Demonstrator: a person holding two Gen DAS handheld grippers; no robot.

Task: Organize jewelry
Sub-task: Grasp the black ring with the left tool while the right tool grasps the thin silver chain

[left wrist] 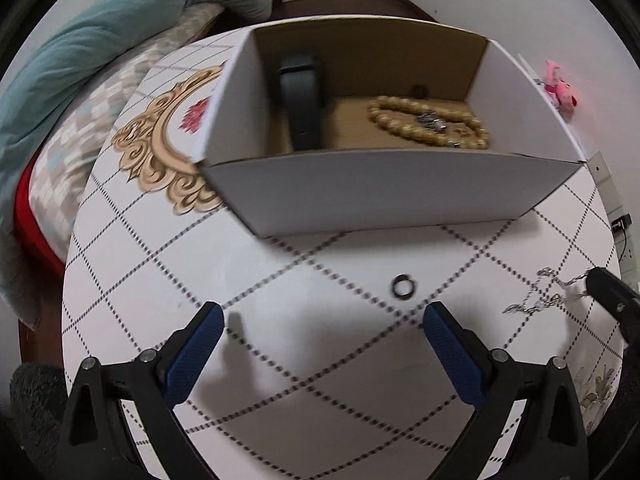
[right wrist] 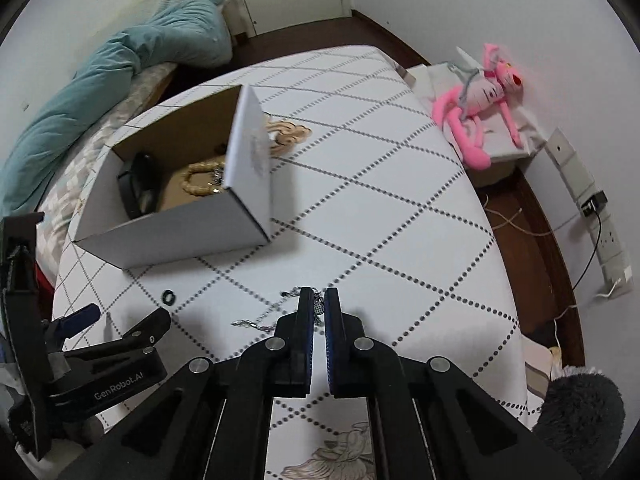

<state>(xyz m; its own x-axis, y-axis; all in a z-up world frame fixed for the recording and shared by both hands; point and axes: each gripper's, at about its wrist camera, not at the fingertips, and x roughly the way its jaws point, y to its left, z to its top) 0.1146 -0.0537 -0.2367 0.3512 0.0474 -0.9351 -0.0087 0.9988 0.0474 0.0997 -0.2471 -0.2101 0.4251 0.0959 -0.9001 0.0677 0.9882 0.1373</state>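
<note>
Straight ahead of the left gripper (left wrist: 322,320) sits the white cardboard box (left wrist: 384,188), its near wall facing the fingers and its far side close to the table's (left wrist: 280,360) back edge. Inside lie a black strap (left wrist: 302,108) on the left and a beaded bracelet (left wrist: 428,124) on the right, with small metal pieces among the beads. Between the box and the left gripper the patterned tabletop is open, holding only a small dark ring (left wrist: 403,285) just ahead of the right-hand finger. This gripper is spread wide, blue pads (left wrist: 196,356) well apart, holding nothing, angled down toward the surface.

Off to its right, the right gripper (right wrist: 319,304) is closed narrow on a silver chain necklace (right wrist: 256,322), which trails leftward from the tips; whether it touches the table I cannot tell. From this gripper the box lies ahead and left, the ring (right wrist: 169,297) to the left, and a broad stretch of bare table runs ahead and rightward to the curved edge, beyond which rests a pink plush toy (right wrist: 476,108).
</note>
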